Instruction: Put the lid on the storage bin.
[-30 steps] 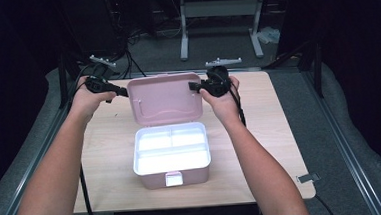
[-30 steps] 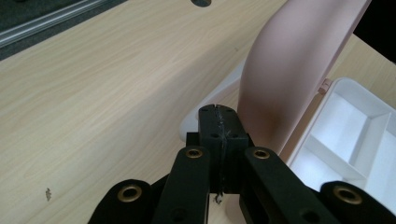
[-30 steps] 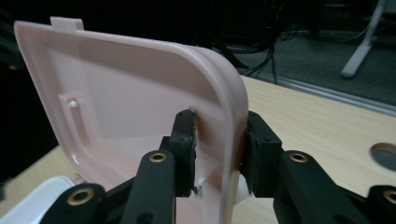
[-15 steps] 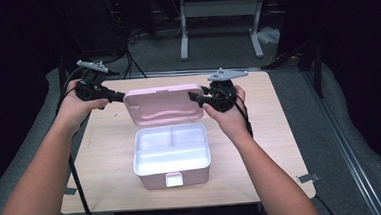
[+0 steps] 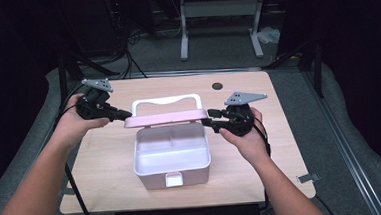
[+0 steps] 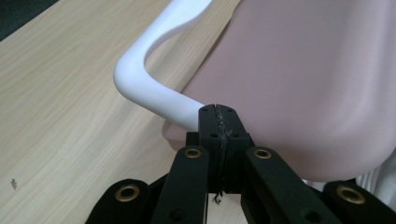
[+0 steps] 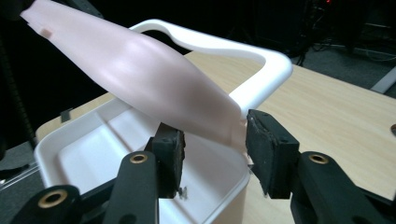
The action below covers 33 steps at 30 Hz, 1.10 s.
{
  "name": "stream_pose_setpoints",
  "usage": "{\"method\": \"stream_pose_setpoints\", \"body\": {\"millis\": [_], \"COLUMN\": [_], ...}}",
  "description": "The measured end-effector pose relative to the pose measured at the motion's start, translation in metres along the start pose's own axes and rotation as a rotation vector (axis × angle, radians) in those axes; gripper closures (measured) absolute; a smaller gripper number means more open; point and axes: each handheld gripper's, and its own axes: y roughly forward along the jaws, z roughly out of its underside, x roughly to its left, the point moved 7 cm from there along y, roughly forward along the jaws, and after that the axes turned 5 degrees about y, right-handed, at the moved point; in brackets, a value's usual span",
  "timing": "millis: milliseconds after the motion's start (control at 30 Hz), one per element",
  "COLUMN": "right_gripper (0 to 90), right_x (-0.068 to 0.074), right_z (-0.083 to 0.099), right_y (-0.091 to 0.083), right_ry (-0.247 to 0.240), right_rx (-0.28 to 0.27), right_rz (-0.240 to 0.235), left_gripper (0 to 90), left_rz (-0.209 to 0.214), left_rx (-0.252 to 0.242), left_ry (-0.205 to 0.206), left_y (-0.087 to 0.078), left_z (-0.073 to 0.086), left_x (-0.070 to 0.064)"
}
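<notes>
Box point(image 5: 172, 161): a white, open box sits on the table point(image 5: 280, 132), its latch side nearest to me. Inside I see shallow compartments with nothing in them.
Lid point(image 5: 166, 119): pink, hinged along the far edge of the box, tipped about halfway over the opening so it shows nearly edge-on in the high view. It is raised clear of the box's near rim.
Handle point(image 5: 165, 101): a white loop on the lid, standing up beyond the box's far edge.
My left gripper point(image 5: 124, 115): at the left end of the lid, to the left of the box. In the left gripper view point(image 6: 217, 112) its jaws are pressed together with no gap, their tips against the lid's corner where the handle point(image 6: 149, 84) joins the pink shell point(image 6: 303, 79). I cannot tell whether anything is pinched between them.
My right gripper point(image 5: 207, 121): at the right end of the lid, just right of the box. In the right gripper view point(image 7: 212, 137) its jaws stand apart, one on each side of the lid's edge point(image 7: 140, 74), with the box's white interior point(image 7: 93, 154) below. The pads do not close on the lid.
My hands: each holds one gripper, one either side of the box.
</notes>
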Motion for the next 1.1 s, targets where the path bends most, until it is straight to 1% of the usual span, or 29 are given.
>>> {"method": "stream_pose_setpoints", "body": {"millis": [67, 100, 200, 233, 300, 333, 433, 467, 500, 567, 600, 633, 667, 700, 733, 767, 800, 833, 867, 933, 967, 1033, 1100], "right_gripper": [59.7, 59.8, 59.6, 59.4, 59.5, 59.8, 60.0, 60.0, 60.0, 60.0, 59.9, 59.9, 59.8, 59.8, 59.8, 59.8, 59.7, 59.4, 59.4, 58.1, 57.0, 55.6, 55.3], "right_x": [0.003, 0.004, 0.002, 0.001, -0.001, -0.004, -0.006, -0.007, -0.007, -0.008, -0.009, -0.009, -0.008, -0.008, -0.008, -0.008, -0.008, -0.009, -0.009, -0.012, -0.014, -0.020, -0.026], "right_z": [0.006, 0.008, 0.014, 0.016, 0.020, 0.022, 0.023, 0.023, 0.024, 0.025, 0.026, 0.026, 0.027, 0.028, 0.028, 0.029, 0.030, 0.031, 0.031, 0.032, 0.033, 0.036, 0.041], "right_y": [-0.006, -0.008, -0.016, -0.018, -0.020, -0.021, -0.024, -0.024, -0.024, -0.022, -0.020, -0.018, -0.017, -0.016, -0.015, -0.014, -0.013, -0.012, -0.012, -0.012, -0.013, -0.015, -0.017], "right_ry": [-0.012, -0.018, -0.005, 0.005, 0.014, 0.011, 0.029, 0.031, 0.034, 0.029, 0.027, 0.028, 0.028, 0.029, 0.025, 0.024, 0.017, 0.004, 0.004, -0.001, -0.006, -0.001, 0.018], "right_rx": [0.009, 0.006, 0.012, 0.017, 0.030, 0.029, 0.026, 0.023, 0.025, 0.030, 0.033, 0.032, 0.035, 0.038, 0.036, 0.039, 0.046, 0.057, 0.057, 0.060, 0.057, 0.064, 0.073], "right_rz": [-0.017, -0.019, -0.020, -0.029, -0.023, -0.009, -0.010, -0.013, -0.003, -0.001, 0.016, 0.003, 0.012, 0.003, 0.015, 0.008, 0.021, 0.040, 0.040, 0.044, 0.067, 0.094, 0.101], "left_gripper": [88.0, 88.0, 88.9, 89.1, 88.7, 87.9, 87.8, 88.1, 88.3, 86.7, 86.1, 85.1, 84.6, 84.3, 83.9, 83.3, 82.9, 80.5, 80.5, 77.8, 76.8, 73.2, 69.2], "left_rz": [0.004, 0.007, 0.014, 0.016, 0.024, 0.033, 0.045, 0.062, 0.076, 0.052, 0.049, 0.039, 0.029, 0.031, 0.032, 0.028, 0.026, 0.023, 0.017, -0.024, -0.049, -0.080, -0.108], "left_rx": [0.002, 0.000, -0.003, -0.002, 0.006, 0.007, 0.027, 0.026, 0.020, 0.040, 0.047, 0.057, 0.064, 0.067, 0.068, 0.064, 0.060, 0.052, 0.043, 0.032, 0.035, 0.037, 0.037], "left_ry": [0.000, -0.002, -0.003, -0.003, -0.004, -0.006, -0.001, -0.001, -0.001, 0.012, 0.020, 0.026, 0.029, 0.031, 0.031, 0.027, 0.024, 0.017, 0.011, 0.003, 0.001, -0.010, -0.027], "left_y": [0.001, 0.002, 0.006, 0.007, 0.009, 0.010, 0.015, 0.016, 0.016, 0.017, 0.018, 0.018, 0.018, 0.018, 0.018, 0.017, 0.016, 0.014, 0.011, 0.007, 0.005, 0.002, 0.002], "left_z": [0.004, 0.006, 0.011, 0.013, 0.016, 0.018, 0.026, 0.028, 0.029, 0.033, 0.035, 0.037, 0.039, 0.041, 0.042, 0.043, 0.044, 0.045, 0.046, 0.050, 0.052, 0.058, 0.066], "left_x": [-0.001, -0.001, -0.003, -0.004, -0.005, -0.006, -0.011, -0.013, -0.016, -0.019, -0.020, -0.021, -0.021, -0.022, -0.022, -0.021, -0.021, -0.020, -0.020, -0.018, -0.018, -0.016, -0.015]}}
